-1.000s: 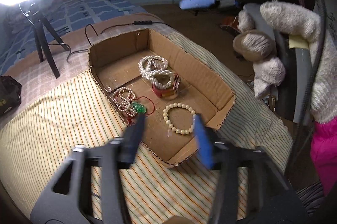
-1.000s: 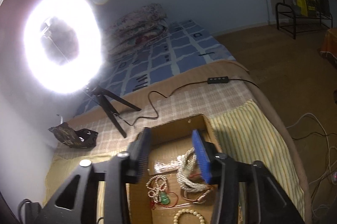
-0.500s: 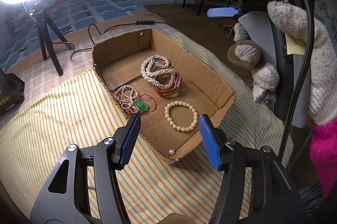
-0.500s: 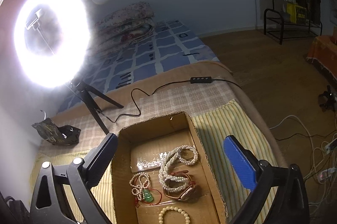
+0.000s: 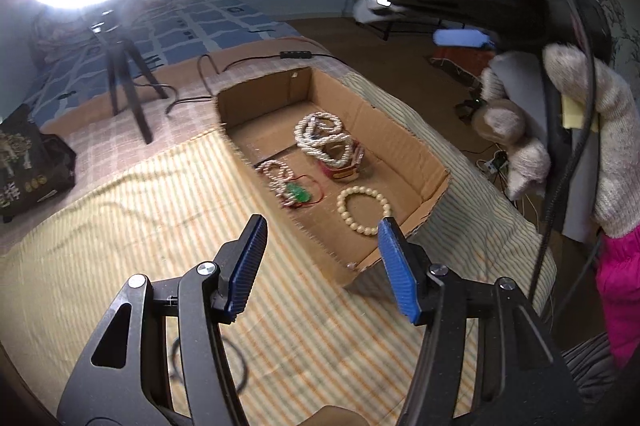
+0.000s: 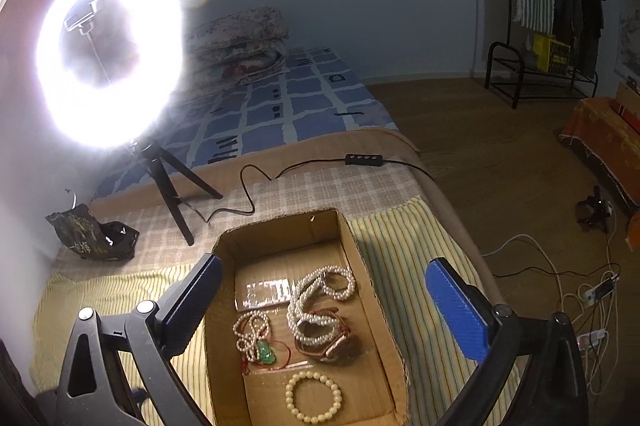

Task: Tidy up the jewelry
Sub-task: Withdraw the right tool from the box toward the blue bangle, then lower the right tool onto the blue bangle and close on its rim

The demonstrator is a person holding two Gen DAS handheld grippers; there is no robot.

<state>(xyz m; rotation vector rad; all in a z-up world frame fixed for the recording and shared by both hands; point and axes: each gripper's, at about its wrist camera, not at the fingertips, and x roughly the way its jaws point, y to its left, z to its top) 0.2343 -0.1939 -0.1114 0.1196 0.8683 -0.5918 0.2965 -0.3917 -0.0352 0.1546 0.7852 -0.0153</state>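
An open cardboard box [image 5: 404, 141] [image 6: 368, 278] lies on the striped cloth. Inside it are a cream bead bracelet [image 5: 363, 209] [image 6: 313, 396], a white pearl necklace [image 5: 320, 135] [image 6: 316, 302] draped over a red-brown watch [image 5: 344, 171] [image 6: 336, 346], and a small pearl strand with a green pendant [image 5: 294, 191] [image 6: 265, 352]. My left gripper [image 5: 320, 238] is open and empty, held above the box's near edge. My right gripper [image 6: 320, 290] is wide open and empty above the box; it also shows at the upper right of the left wrist view, held by a gloved hand [image 5: 592, 129].
A lit ring light on a black tripod [image 6: 172, 201] [image 5: 124, 77] stands behind the box, its cable and switch [image 6: 362, 158] running across the bed. A dark bag [image 6: 90, 234] [image 5: 28, 165] lies at the left. Floor cables [image 6: 580, 290] lie to the right.
Both grippers have pulled back from the box. The right gripper's jaws opened from narrow to wide. The left gripper's jaws also opened somewhat wider.
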